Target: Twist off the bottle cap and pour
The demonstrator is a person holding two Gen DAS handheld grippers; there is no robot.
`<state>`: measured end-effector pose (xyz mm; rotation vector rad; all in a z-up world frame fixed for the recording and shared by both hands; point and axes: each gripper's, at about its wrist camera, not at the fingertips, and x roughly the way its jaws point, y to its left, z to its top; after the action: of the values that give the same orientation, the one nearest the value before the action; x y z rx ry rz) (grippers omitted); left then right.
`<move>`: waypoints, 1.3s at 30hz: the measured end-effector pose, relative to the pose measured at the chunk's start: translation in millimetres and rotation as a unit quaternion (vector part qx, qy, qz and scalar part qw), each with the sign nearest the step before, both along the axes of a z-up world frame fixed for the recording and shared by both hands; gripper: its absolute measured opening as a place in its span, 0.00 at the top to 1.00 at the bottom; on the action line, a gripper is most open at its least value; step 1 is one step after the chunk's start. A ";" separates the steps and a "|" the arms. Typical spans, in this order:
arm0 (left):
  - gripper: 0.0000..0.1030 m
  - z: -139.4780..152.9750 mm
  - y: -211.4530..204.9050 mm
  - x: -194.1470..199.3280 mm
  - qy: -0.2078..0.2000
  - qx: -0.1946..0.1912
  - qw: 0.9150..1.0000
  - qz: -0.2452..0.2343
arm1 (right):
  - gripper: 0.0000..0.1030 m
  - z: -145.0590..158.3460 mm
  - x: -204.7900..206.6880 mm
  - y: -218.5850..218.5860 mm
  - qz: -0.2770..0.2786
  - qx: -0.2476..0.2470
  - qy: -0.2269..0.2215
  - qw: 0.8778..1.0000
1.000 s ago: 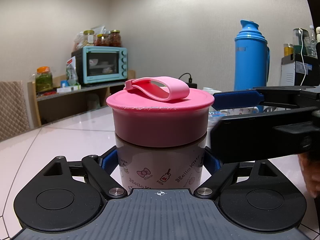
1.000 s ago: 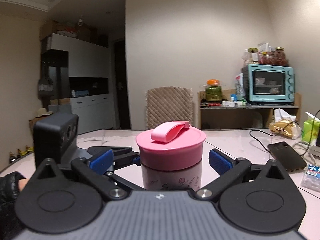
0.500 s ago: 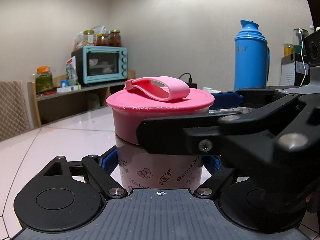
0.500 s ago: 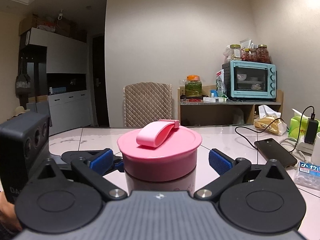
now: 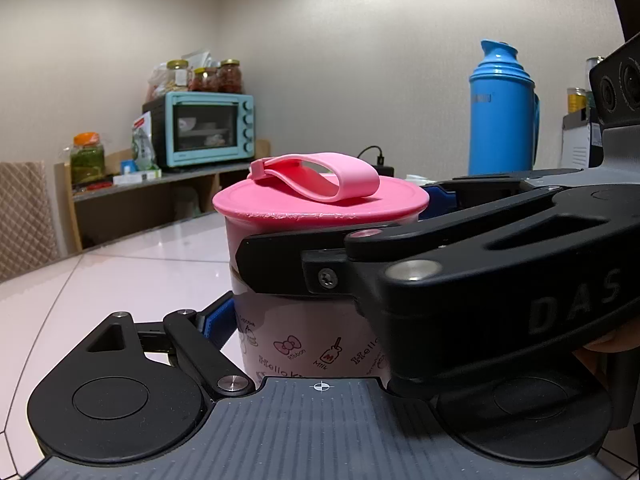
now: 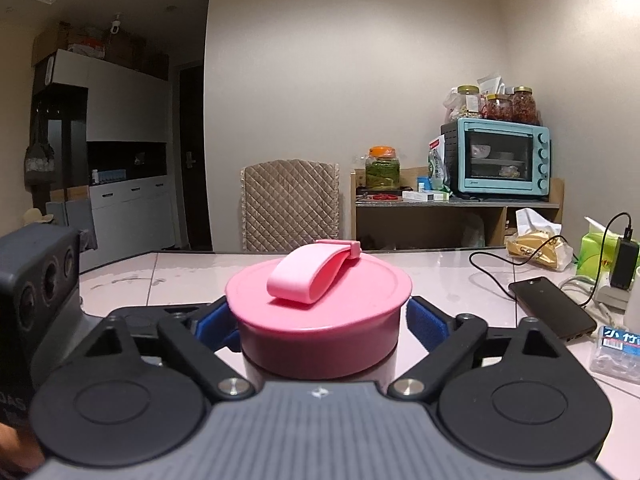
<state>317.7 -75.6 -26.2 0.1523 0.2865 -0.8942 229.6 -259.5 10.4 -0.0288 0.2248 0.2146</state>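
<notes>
Since a second ago the right hand-held gripper point(image 6: 322, 320) has closed in around the cap point(image 6: 320, 300), jaws closing, while the left hand-held gripper point(image 5: 308, 320) clamps the bottle point(image 5: 312, 340) on the tabletop point(image 5: 120, 264); twist level, holding the bottle steady.

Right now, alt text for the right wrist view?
The right gripper is closing on the pink cap of a bottle standing on a pale table, blue pads at both sides. Behind: a phone and a teal oven.
</notes>
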 end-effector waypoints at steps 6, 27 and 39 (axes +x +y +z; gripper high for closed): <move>0.13 -0.1 0.6 0.4 0.000 0.000 1.000 0.000 | 0.17 1.1 0.2 -1.9 0.018 -0.001 0.005 1.000; 0.13 -0.7 1.4 0.8 0.000 -0.001 1.000 -0.001 | 0.17 2.3 19.5 -46.2 0.208 -0.014 0.010 0.978; 0.13 -1.1 1.3 0.3 0.000 -0.001 1.000 -0.001 | 0.17 5.1 25.7 -56.8 0.251 -0.015 0.012 0.968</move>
<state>317.9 -74.3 -27.3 0.1517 0.2856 -0.8959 255.3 -316.2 15.5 -0.1149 0.2415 0.7175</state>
